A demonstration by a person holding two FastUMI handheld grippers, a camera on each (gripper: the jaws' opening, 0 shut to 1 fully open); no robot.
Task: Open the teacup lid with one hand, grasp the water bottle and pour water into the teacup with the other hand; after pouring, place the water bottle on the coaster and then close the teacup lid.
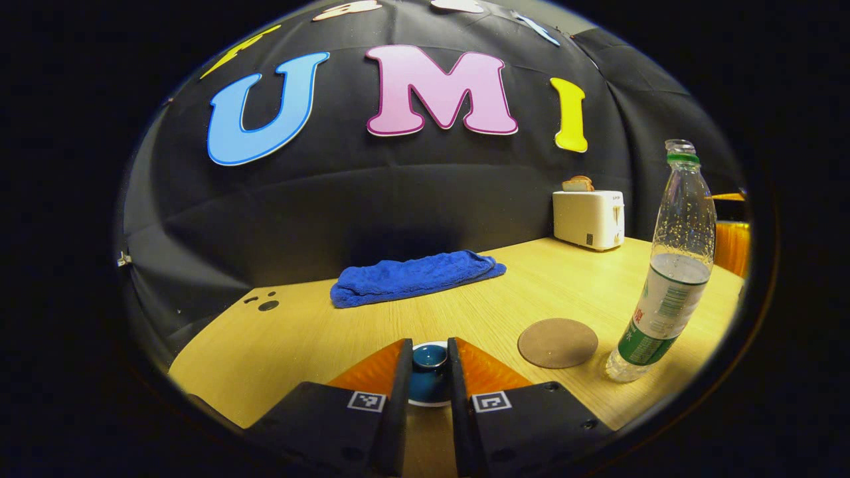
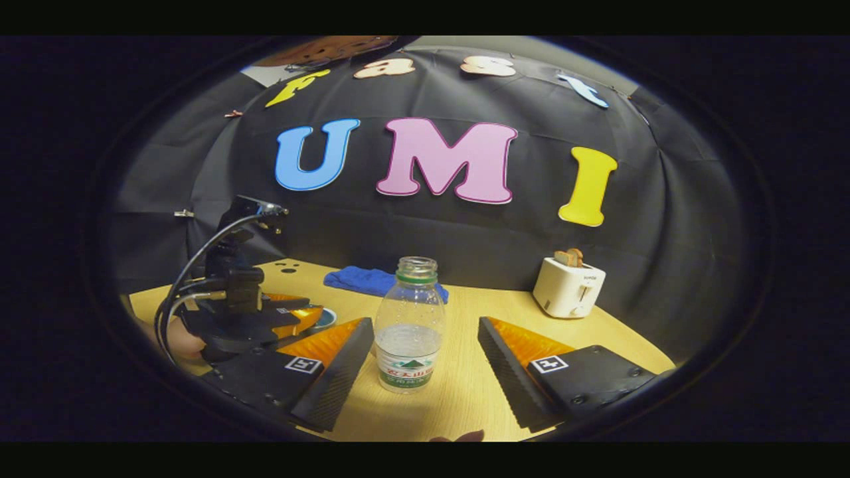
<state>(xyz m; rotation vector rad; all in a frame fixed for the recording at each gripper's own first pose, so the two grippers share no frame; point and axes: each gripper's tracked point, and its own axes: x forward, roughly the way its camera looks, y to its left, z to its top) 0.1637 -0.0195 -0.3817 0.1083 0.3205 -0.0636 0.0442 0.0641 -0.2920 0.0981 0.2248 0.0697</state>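
Left gripper (image 1: 428,372) is closing on the lid knob (image 1: 429,356) of the teacup (image 1: 425,392), fingers flanking it tightly; full contact cannot be told. Right gripper (image 2: 418,358) is spread wide around the bottle (image 2: 408,325), not touching it. Bottle is standing upright, capless, right of the coaster (image 1: 557,342). Judging: lid lifting just starting; pouring, placing bottle on coaster, reclosing all remaining

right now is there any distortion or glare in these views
Left gripper view: fisheye warp leans the water bottle inward and curves the table edge; soft sheen on the wood. Right gripper view: dimmer, the bottle stands straight mid-frame, the toaster small.
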